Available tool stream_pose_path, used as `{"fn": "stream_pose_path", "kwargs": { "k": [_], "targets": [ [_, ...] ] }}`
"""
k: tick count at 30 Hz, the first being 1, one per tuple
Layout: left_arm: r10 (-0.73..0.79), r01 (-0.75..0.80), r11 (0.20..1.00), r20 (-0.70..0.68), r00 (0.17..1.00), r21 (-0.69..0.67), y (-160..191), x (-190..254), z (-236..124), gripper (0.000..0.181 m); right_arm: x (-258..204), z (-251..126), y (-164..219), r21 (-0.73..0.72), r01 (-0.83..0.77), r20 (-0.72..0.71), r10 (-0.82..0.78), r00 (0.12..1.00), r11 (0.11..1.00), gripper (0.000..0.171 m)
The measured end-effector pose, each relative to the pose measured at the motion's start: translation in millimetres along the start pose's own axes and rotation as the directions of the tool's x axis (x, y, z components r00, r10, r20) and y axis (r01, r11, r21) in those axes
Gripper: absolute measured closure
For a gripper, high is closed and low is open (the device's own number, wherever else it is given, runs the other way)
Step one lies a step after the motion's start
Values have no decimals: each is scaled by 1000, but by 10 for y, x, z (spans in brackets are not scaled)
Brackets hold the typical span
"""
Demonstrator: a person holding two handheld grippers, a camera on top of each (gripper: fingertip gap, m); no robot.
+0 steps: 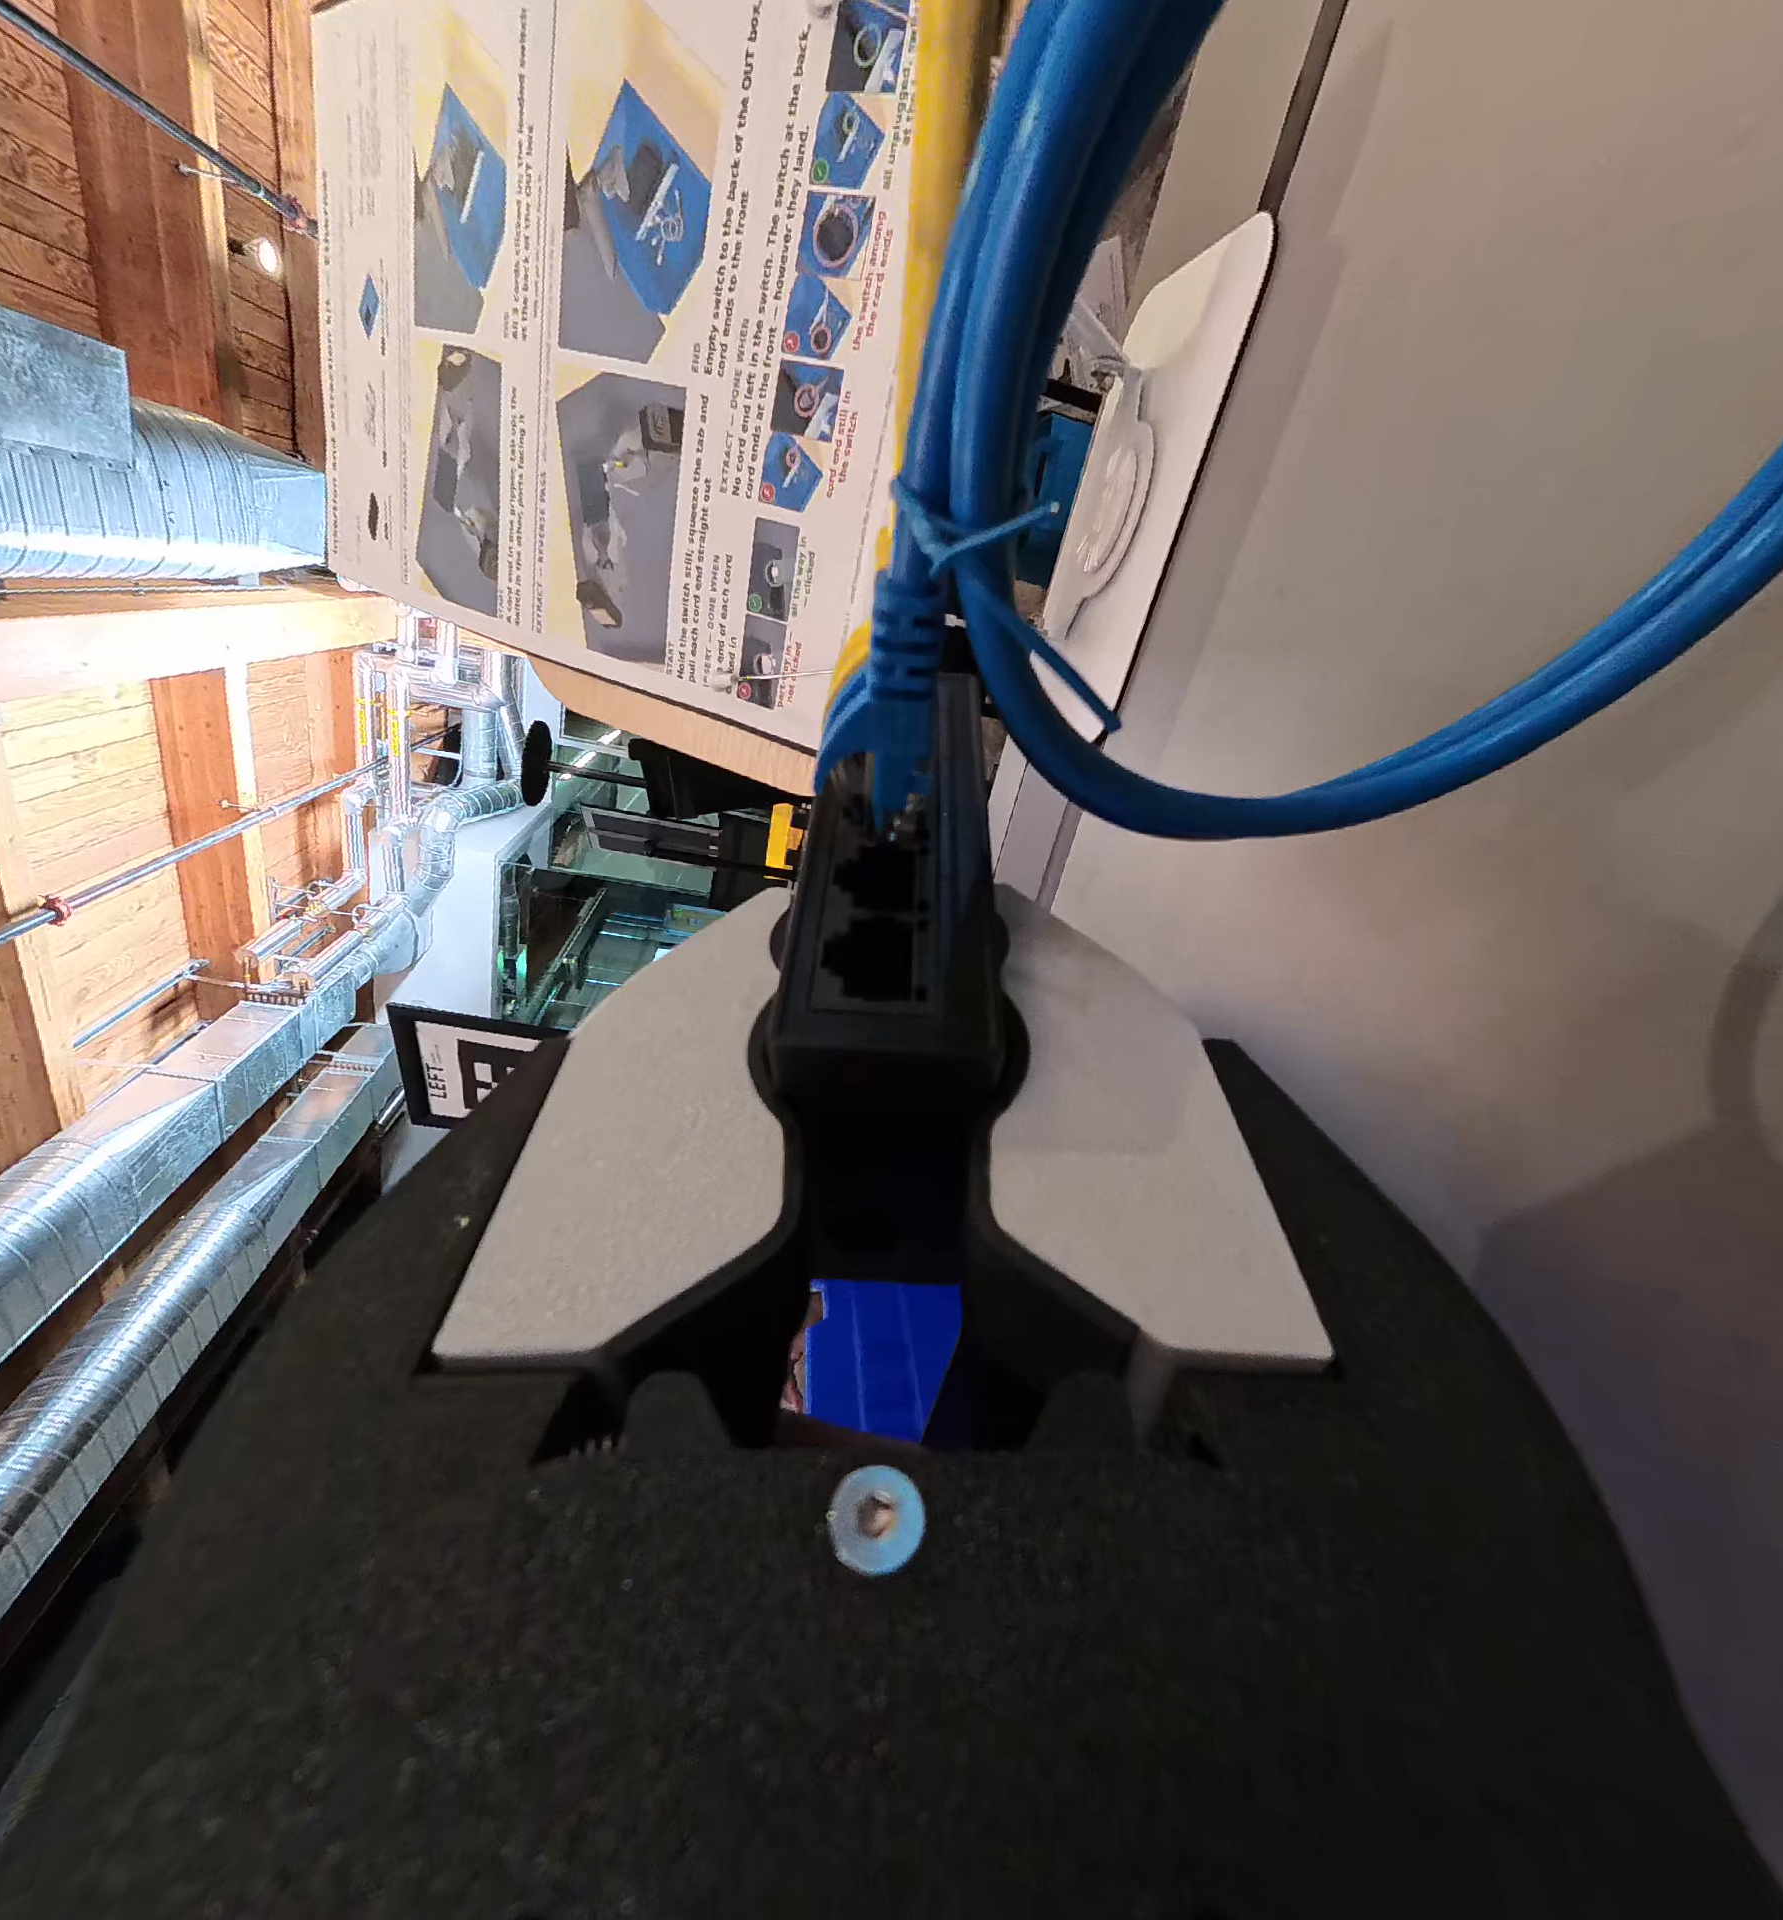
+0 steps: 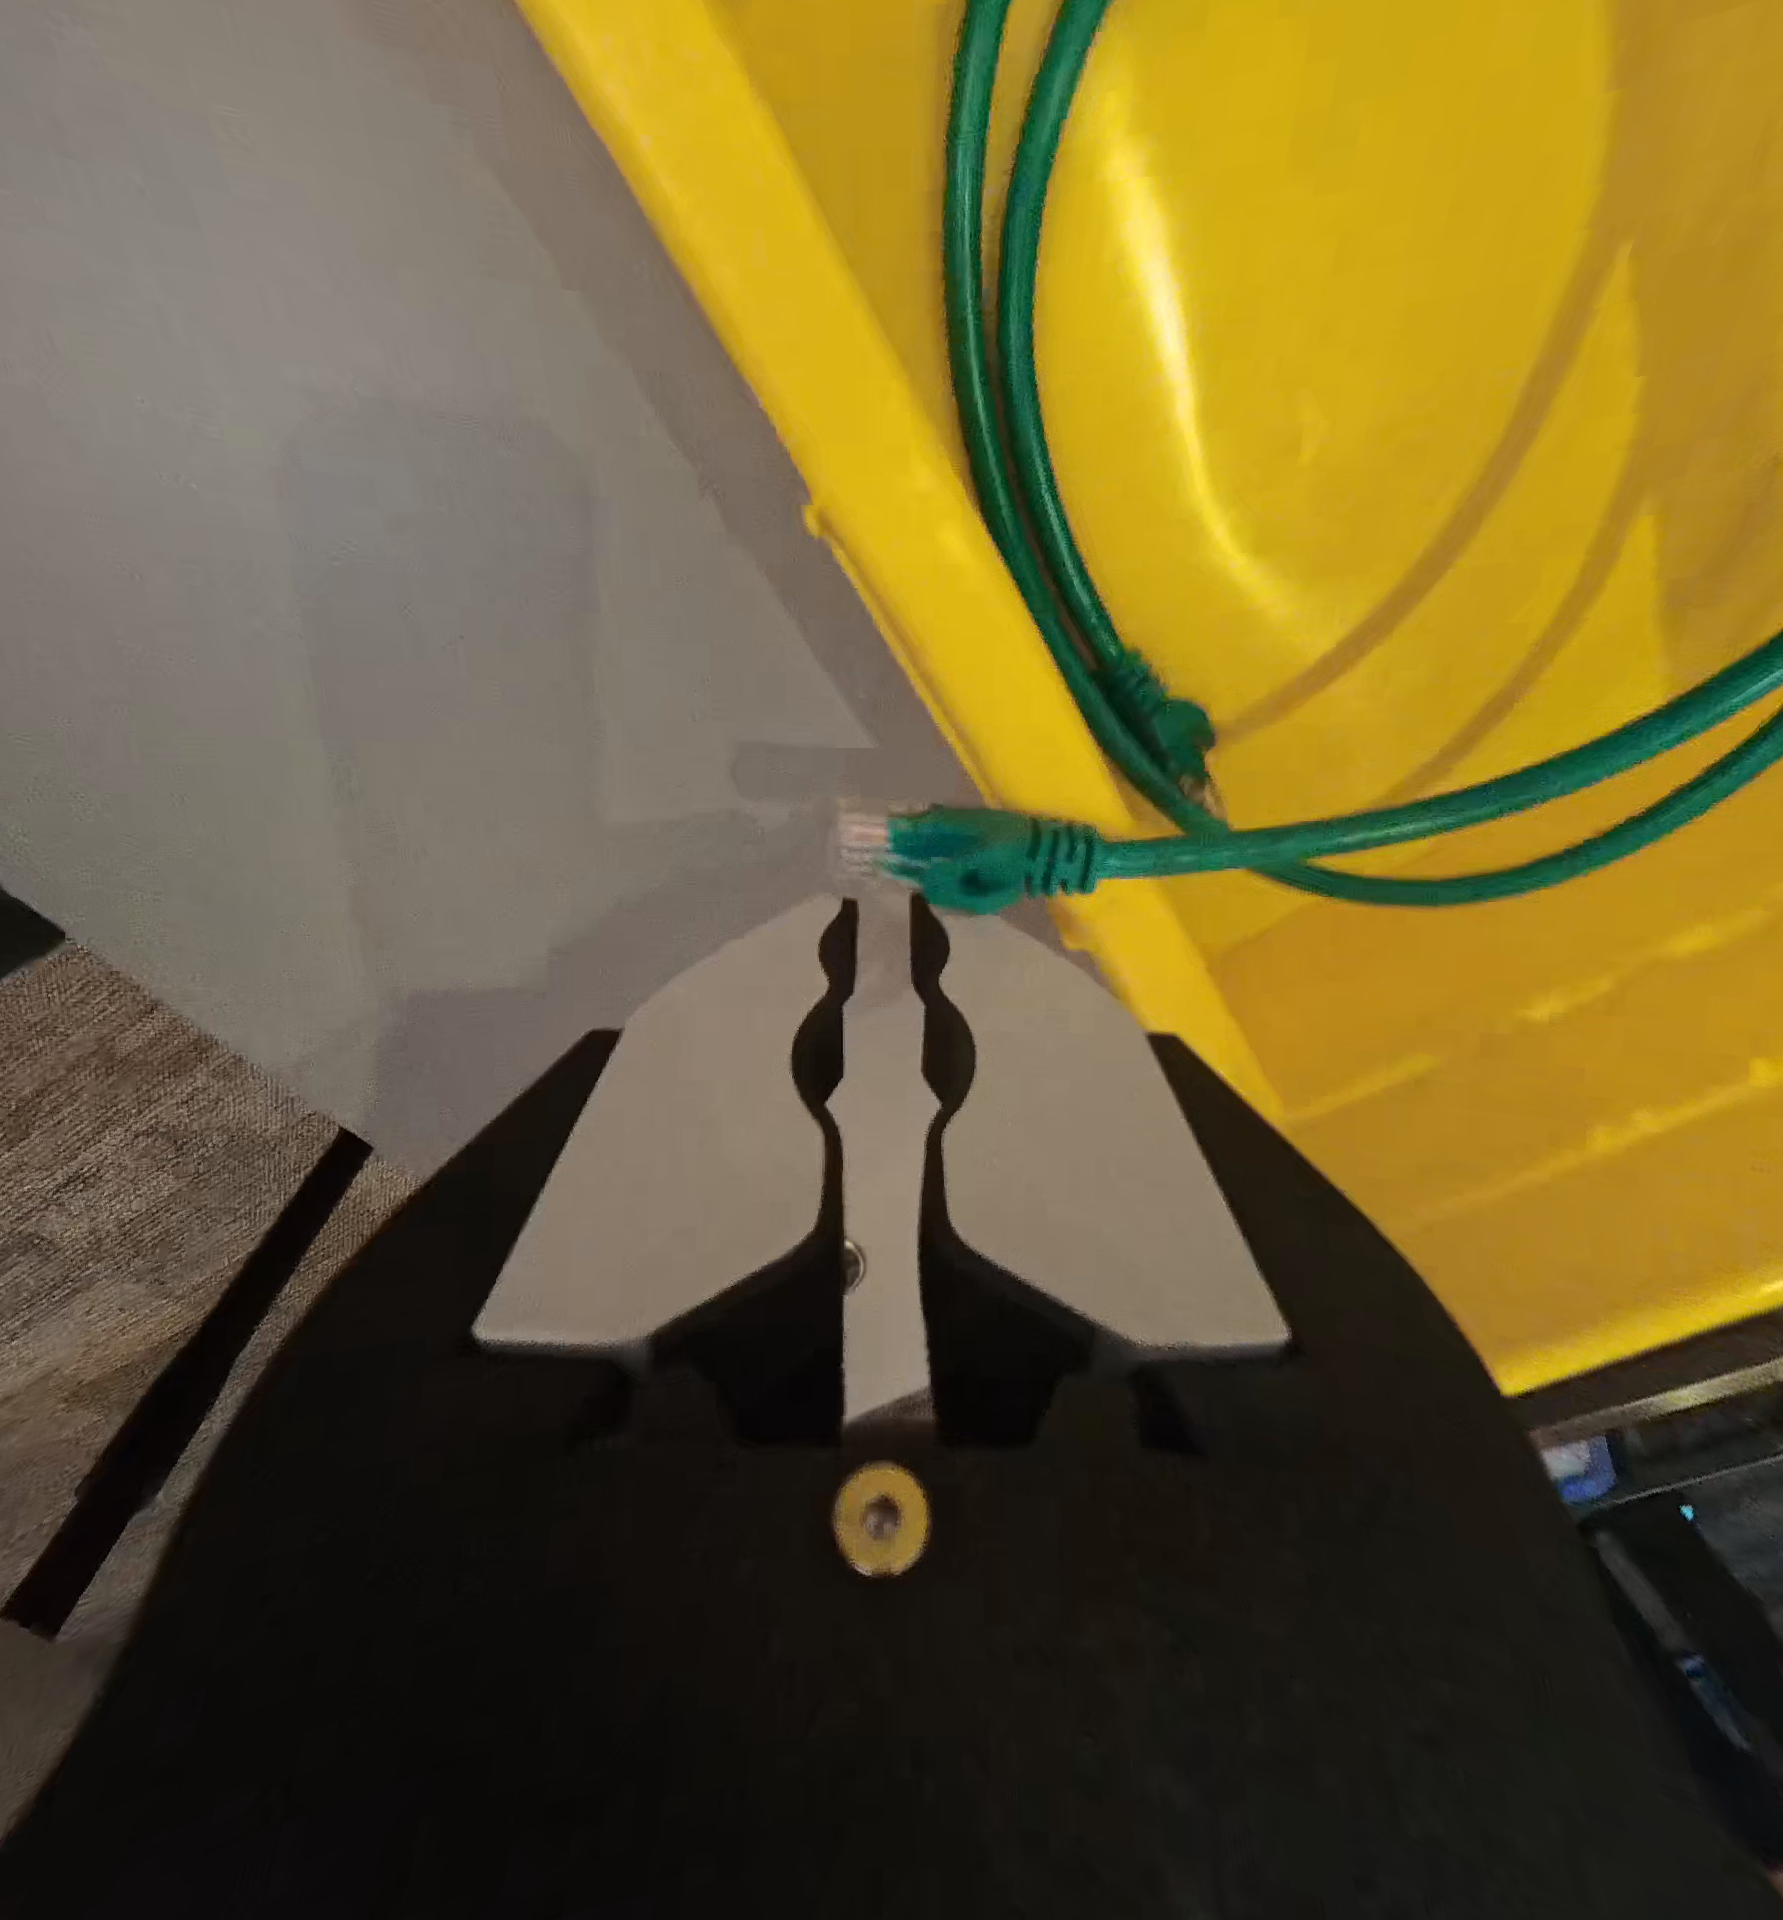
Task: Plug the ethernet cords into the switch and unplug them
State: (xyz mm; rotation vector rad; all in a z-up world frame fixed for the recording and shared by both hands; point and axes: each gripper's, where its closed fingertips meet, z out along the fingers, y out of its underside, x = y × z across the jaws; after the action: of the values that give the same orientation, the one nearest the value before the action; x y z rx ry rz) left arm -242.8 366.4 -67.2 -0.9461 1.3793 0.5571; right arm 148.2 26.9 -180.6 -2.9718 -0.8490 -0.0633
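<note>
My left gripper (image 1: 892, 966) is shut on a black switch (image 1: 871, 1049) and holds it end-on, ports facing the camera. A blue ethernet cord (image 1: 980, 312), coiled and tied, has its plug (image 1: 902, 665) in a far port; two nearer ports (image 1: 866, 956) are empty. In the right wrist view, my right gripper (image 2: 882, 904) has a narrow gap between its fingers and holds nothing. A green ethernet cord (image 2: 980, 416) lies in a yellow bin (image 2: 1386, 416). Its clear plug (image 2: 861, 847) sticks out over the bin's rim, just past my fingertips.
A printed instruction sheet (image 1: 606, 312) stands behind the switch. The grey tabletop (image 2: 347, 520) spreads left of the yellow bin. A blue bin (image 1: 882, 1351) shows through the gap behind the left fingers. Carpet floor (image 2: 87, 1195) lies beyond the table edge.
</note>
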Motion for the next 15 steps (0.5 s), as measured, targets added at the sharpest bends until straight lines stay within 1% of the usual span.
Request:
{"fn": "stream_pose_path", "kwargs": {
  "k": [2, 3, 6, 8, 11, 15],
  "targets": [
    [3, -3, 1000, 0, 1000, -2, 3, 4, 1, 151, -43, -56, -211, 48, 30, 17, -31, 999, 998, 168],
    [4, -4, 1000, 1, 1000, -2, 3, 3, 0, 151, -68, -68, -275, 43, 51, 29, -52, 998, 998, 169],
    [0, 0, 1000, 0, 1000, 0, 4, 1, -5, 151, -27, -73, -378, -14, 104, 21, -104, 994, 994, 169],
    [1, -1, 1000, 0, 1000, -1, 9, 0, -7, 151, -56, -59, -445, -29, 110, 82, -108, 991, 993, 171],
    [0, 0, 1000, -1, 1000, -1, 13, 1, -9, 151, -80, -64, -537, -37, 90, 148, -84, 985, 995, 170],
    [1, -1, 1000, -4, 1000, 0, 9, 8, -9, 151, -88, -67, -666, -26, 118, 154, -113, 982, 993, 171]
  ]
}}
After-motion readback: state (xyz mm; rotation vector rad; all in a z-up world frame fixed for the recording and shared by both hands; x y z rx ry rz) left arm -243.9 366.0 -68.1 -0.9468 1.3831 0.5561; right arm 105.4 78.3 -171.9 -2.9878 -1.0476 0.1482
